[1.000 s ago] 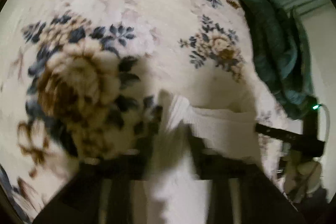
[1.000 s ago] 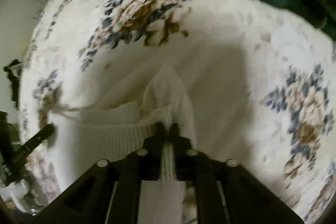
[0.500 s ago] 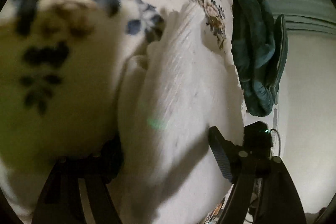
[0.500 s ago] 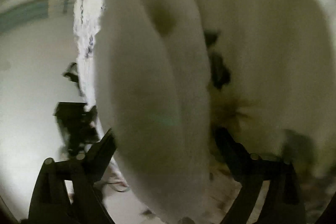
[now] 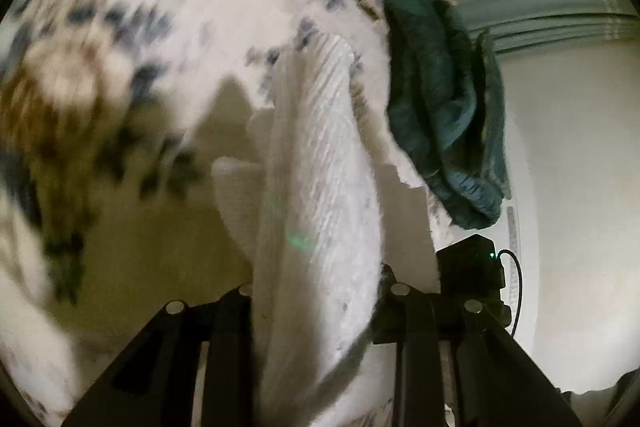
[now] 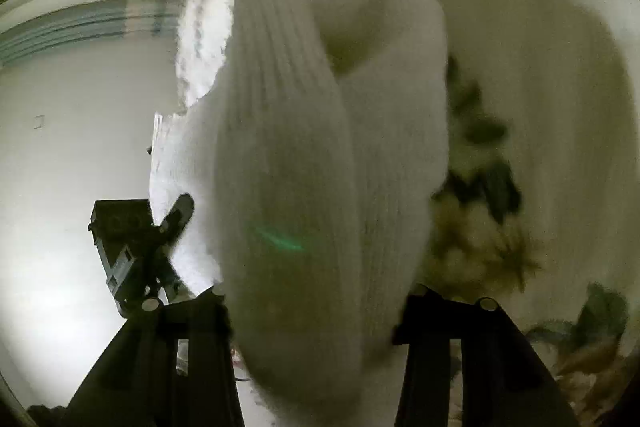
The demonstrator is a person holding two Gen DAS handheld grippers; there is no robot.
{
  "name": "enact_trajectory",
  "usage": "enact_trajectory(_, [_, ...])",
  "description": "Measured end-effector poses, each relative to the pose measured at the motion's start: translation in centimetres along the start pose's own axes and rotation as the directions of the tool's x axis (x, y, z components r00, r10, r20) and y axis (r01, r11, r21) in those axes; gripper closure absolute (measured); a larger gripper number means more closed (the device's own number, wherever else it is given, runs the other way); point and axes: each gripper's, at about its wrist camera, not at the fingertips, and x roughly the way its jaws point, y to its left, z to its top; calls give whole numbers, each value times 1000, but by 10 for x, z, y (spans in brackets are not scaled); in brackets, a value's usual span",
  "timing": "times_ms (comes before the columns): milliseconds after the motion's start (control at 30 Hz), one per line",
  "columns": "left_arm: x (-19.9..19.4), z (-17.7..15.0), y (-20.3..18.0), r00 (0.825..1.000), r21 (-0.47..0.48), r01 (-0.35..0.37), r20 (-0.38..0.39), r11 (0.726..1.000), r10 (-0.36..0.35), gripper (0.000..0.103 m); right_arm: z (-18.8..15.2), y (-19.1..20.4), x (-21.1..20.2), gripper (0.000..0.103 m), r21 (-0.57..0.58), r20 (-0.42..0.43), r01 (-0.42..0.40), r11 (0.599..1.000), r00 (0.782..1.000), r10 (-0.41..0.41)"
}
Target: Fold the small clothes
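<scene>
With jaws spread wide on both the left gripper (image 5: 316, 291) and right gripper (image 6: 316, 303), the white ribbed garment (image 5: 316, 163) drapes between their fingers above the floral bedspread (image 5: 120, 67).

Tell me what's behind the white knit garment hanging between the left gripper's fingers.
Behind the white knit garment lies the floral blanket, with a dark teal cloth heaped at its right edge. The garment covers the blanket directly behind it, so anything lying there is hidden.

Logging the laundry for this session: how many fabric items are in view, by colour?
White ribbed garment: 1
Dark teal cloth: 1
Floral bedspread: 1
Total: 3
</scene>
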Motion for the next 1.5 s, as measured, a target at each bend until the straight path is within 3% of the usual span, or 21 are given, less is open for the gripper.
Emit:
enact_trajectory(267, [2,123,-38,997,80,-7,83,997,0,78,97,77,-12,57,-97,117,-23,995,992,35])
enact_trajectory(467, [60,218,-12,993,105,-99,75,990,91,77,193,89,27,57,-122,145,61,991,988,-43])
enact_trajectory(633, [106,238,27,983,109,-182,0,977,183,75,224,71,79,57,-86,127,155,984,981,-144])
enact_trajectory(733, [112,238,36,976,106,-212,-17,972,215,70,219,68,85,47,-76,127,201,977,974,-190])
enact_trajectory(767, [109,236,34,976,100,-216,-11,971,218,68,217,73,84,38,-83,132,239,967,965,-228])
enact_trajectory(833, [101,231,25,958,126,-287,19,950,287,61,205,85,75,30,-105,171,359,927,925,-339])
enact_trajectory(867, [93,224,17,942,147,-336,49,930,332,61,197,94,70,23,-123,202,443,888,887,-415])
enact_trajectory(933, [87,216,0,904,196,-426,114,883,411,59,176,111,65,14,-116,256,574,811,806,-534])
enact_trajectory(1000, [75,204,-17,852,227,-522,181,822,491,55,164,124,59,9,-106,283,653,750,743,-606])
enact_trajectory(1033, [68,197,-25,822,224,-568,212,792,529,47,150,134,55,5,-92,318,711,697,684,-656])
enact_trajectory(1067, [62,191,-33,793,222,-606,240,764,560,33,156,140,34,2,-85,341,741,666,650,-679])
enact_trajectory(1100, [54,182,-44,763,213,-641,281,737,582,25,146,151,27,1,-77,377,782,618,597,-708])
enact_trajectory(1133, [48,175,-51,747,210,-658,303,723,592,5,135,162,22,1,-67,407,816,574,548,-731])
enact_trajectory(1167, [42,168,-59,735,210,-671,318,712,599,0,125,167,15,0,-61,423,829,556,526,-738])
enact_trajectory(1233, [32,155,-79,697,213,-710,354,671,624,0,110,177,-19,0,-42,458,854,518,477,-750])
enact_trajectory(1300, [19,140,-99,681,214,-724,374,656,629,0,88,187,-58,0,-26,491,869,494,442,-751])
enact_trajectory(1367, [8,128,-116,683,208,-720,378,662,625,0,54,204,-86,0,-24,515,871,490,431,-741])
enact_trajectory(1500, [-23,95,-165,644,212,-755,421,620,639,0,5,239,-124,0,-16,552,868,497,422,-719])
